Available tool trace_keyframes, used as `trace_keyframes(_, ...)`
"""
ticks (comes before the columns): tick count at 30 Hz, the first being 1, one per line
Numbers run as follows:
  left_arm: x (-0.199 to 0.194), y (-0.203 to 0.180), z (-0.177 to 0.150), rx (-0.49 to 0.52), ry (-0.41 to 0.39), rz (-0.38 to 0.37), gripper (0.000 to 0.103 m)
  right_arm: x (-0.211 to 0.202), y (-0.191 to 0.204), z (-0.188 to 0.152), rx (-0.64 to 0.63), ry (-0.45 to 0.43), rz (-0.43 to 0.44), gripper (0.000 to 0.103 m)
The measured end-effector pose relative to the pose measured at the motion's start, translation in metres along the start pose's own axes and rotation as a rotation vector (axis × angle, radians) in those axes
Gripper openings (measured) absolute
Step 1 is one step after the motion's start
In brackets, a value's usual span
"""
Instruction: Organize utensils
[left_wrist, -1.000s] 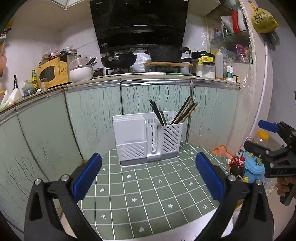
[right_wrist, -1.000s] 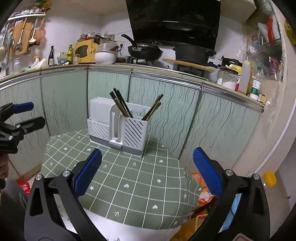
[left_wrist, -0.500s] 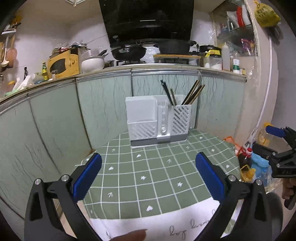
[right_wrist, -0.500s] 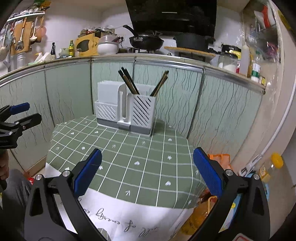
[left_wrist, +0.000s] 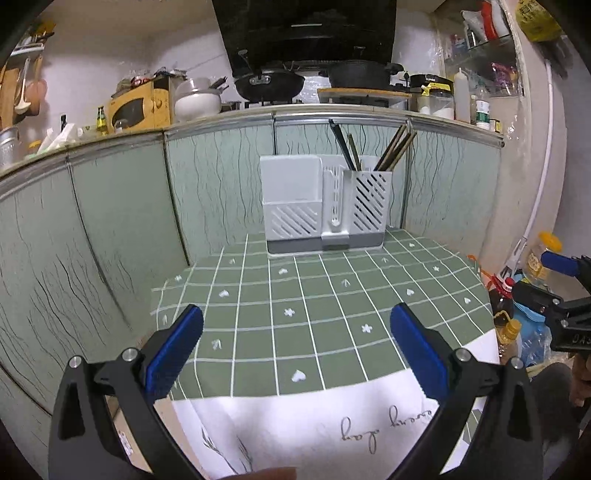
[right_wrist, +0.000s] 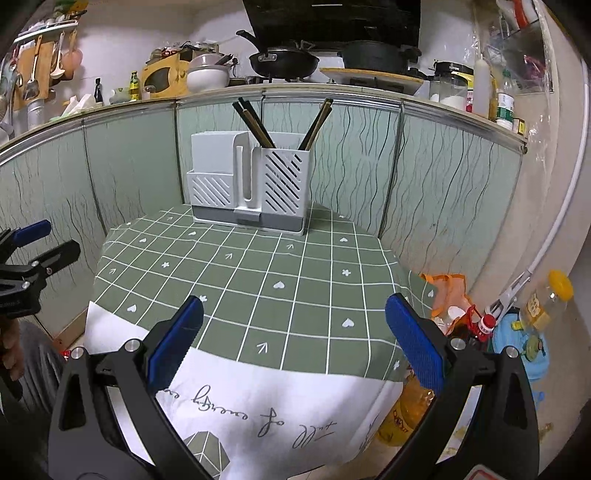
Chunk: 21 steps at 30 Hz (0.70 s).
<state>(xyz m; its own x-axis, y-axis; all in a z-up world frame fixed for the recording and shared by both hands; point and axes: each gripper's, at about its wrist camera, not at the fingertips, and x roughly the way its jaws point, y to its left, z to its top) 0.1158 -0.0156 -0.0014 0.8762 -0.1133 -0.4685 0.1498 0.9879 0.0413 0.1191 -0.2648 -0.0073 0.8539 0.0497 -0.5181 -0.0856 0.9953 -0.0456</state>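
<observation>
We see our left gripper (left_wrist: 295, 347) in the lower part of the left wrist view, its two blue-padded fingers (left_wrist: 173, 352) spread wide with nothing between them. Our right gripper (right_wrist: 295, 345) stands the same way in the lower part of the right wrist view — wide apart and empty. Each tool also appears in the other camera: the right one at the right edge of the left view, the left one at the left edge of the right view, with part of a hand (right_wrist: 11, 350) under it.

The white utensil holder (left_wrist: 325, 206) stands in the centre of both views, at the far edge of the green checked tablecloth (left_wrist: 314, 306), just in front of the pale green cabinet panels (left_wrist: 122, 229). Its right compartment, with slanted slots, holds the chopsticks (left_wrist: 393, 147): some dark ones lean to the left and some brown ones lean to the right. The left part of the holder is lower in front, and we cannot tell if anything is inside. The green cloth between the grippers and the holder is bare.

In the upper part of both views a counter carries a black wok (right_wrist: 284, 61), a white bowl (right_wrist: 207, 77) and a yellow appliance (left_wrist: 138, 107). At the lower right of the right view, bottles (right_wrist: 480, 325) stand on the floor beside the table.
</observation>
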Motion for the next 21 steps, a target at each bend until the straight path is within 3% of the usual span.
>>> trace_keyframes(21, -0.0011, -0.0024, -0.0042, -0.005, 0.018, 0.006, 0.098, -0.0070, 0.0025, -0.0039, 0.006, -0.005, -0.008, 0.095)
